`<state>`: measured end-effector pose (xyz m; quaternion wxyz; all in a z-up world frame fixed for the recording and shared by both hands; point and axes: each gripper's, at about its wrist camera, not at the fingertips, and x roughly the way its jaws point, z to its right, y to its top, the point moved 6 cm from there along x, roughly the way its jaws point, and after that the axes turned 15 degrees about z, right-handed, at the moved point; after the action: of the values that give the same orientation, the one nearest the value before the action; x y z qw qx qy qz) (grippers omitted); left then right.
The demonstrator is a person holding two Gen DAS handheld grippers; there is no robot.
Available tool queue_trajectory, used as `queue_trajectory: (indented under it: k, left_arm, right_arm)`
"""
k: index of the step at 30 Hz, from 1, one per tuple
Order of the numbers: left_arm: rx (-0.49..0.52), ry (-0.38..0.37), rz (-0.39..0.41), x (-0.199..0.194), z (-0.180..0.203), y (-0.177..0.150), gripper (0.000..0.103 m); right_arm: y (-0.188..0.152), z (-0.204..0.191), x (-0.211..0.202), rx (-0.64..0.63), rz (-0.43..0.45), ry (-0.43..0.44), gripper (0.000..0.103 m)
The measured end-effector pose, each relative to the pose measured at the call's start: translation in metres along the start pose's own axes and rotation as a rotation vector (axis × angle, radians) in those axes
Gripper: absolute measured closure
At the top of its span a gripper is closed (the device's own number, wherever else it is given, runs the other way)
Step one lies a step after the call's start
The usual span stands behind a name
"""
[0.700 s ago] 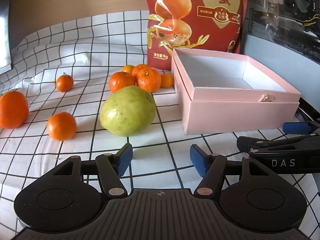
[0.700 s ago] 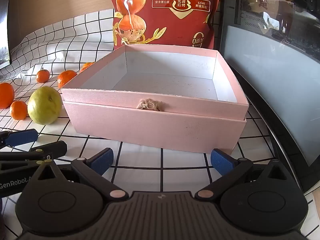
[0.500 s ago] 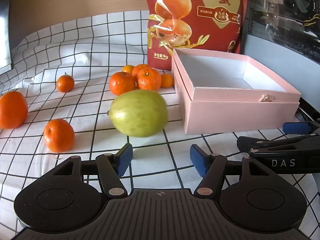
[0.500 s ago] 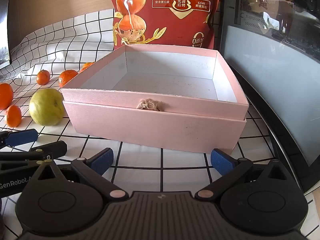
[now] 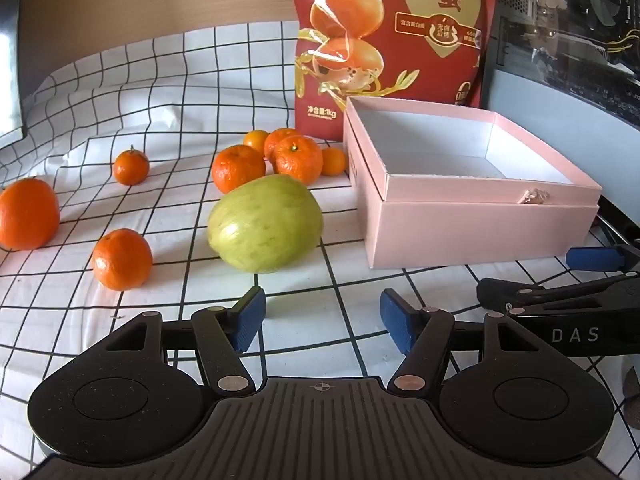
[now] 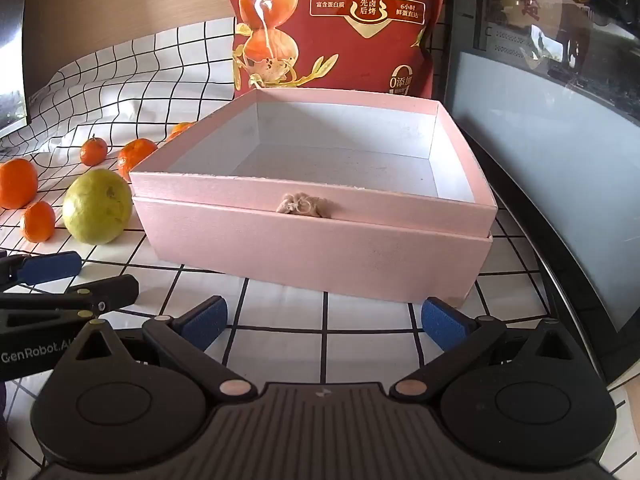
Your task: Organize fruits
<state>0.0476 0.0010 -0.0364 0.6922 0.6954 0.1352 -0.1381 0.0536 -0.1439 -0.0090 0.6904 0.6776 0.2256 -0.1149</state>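
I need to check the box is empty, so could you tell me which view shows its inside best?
The right wrist view: the pink box faces it squarely, its bare floor visible. The left wrist view shows it obliquely, the near wall hiding some floor.

The red bag (image 5: 394, 40) carries large gold characters "鹌蛋", a seal reading "先卤后烤", and "净含量:1kg" at its lower left; the right wrist view adds "富含蛋白质", "6小时 鲜蛋直达" and "0添加". The right tongs (image 5: 576, 334) are marked "DAS". The left tongs (image 6: 28, 356) are marked "GenRobot.AI", partly cut off.

Green fruit (image 5: 266, 226) beside pink box (image 5: 476, 224)
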Motion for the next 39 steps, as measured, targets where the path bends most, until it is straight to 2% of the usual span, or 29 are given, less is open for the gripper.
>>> queue_trajectory:
  k: [39]
  left_arm:
    - [0.000, 0.000, 0.000, -0.0008, 0.0002, 0.0012, 0.034]
  right_arm:
    - [0.0000, -0.0017, 0.0007, 0.001, -0.001, 0.000, 0.000]
